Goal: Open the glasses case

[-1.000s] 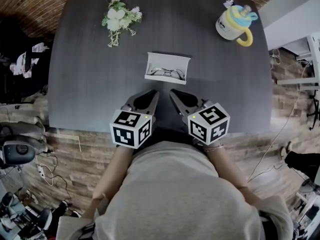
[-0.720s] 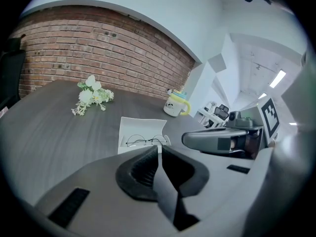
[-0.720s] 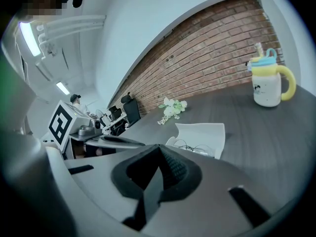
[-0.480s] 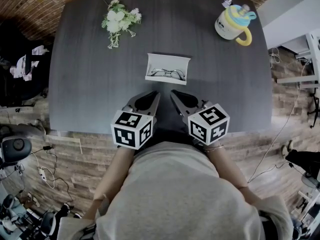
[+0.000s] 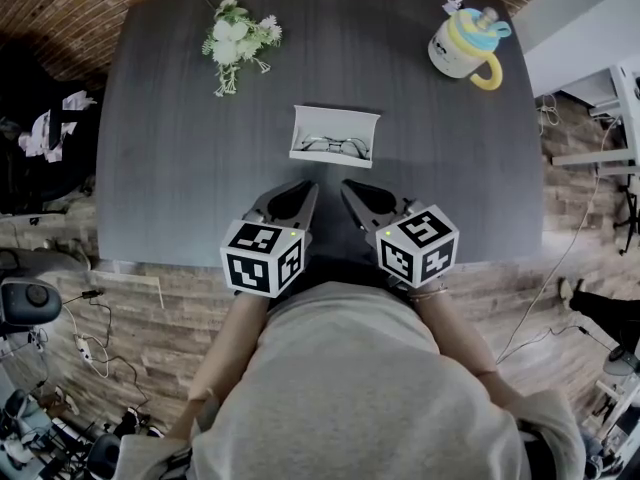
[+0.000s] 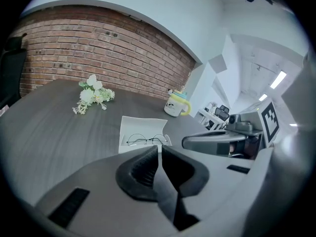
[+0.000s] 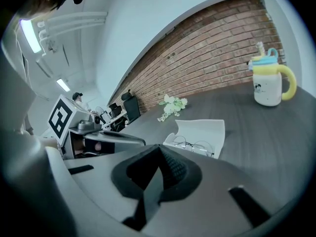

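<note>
The glasses case (image 5: 335, 135) sits mid-way across the surface (image 5: 180, 168), lid already up and glasses (image 5: 335, 147) showing. The left tongs (image 5: 305, 190) and right tongs (image 5: 350, 188) are pinched together, empty, short of it. Best keep clear: a nudge could drop the lid.

Table (image 5: 180, 168): dark grey wood-grain top, matt. Glasses case (image 5: 336, 126): white, smooth, matt inside. Glasses (image 5: 333, 146): thin wire frame, looks metal. Mug (image 5: 458, 46): glossy, smooth. Brick wall (image 6: 98, 48): rough, unglazed. Floor (image 5: 150, 318): worn wood planks. Left gripper (image 5: 308, 186), right gripper (image 5: 348, 186): grey matt plastic shells; pads (image 6: 143, 169) black, ribbed, rubbery.
</note>
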Tool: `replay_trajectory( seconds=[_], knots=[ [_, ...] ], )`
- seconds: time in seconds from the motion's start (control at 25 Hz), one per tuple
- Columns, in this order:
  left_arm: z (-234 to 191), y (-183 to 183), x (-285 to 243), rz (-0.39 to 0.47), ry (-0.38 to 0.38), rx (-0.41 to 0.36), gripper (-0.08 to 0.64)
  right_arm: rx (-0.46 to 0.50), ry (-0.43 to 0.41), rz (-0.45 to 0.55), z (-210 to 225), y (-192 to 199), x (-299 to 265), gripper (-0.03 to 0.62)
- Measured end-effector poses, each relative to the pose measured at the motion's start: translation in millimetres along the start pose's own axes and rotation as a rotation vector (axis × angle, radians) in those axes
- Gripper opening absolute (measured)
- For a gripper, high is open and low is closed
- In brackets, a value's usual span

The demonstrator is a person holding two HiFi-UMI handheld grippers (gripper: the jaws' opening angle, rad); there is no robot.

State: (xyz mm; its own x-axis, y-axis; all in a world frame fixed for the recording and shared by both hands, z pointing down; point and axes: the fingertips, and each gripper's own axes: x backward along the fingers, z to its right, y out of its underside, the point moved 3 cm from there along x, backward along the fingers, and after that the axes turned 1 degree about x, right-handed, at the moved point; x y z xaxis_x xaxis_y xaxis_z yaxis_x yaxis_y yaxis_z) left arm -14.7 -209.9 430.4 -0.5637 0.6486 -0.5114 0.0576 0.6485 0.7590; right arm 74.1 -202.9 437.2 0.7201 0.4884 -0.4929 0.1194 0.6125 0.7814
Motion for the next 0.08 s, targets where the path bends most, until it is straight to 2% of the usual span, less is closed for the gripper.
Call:
replay_trajectory(
  seconds=[0.08],
  knots=[
    [-1.0,-0.5,1.0,0.002,-0.005,0.004,0.040,-0.001,0.002,0.004,0.5,-1.3,1.5,0.005]
  ],
)
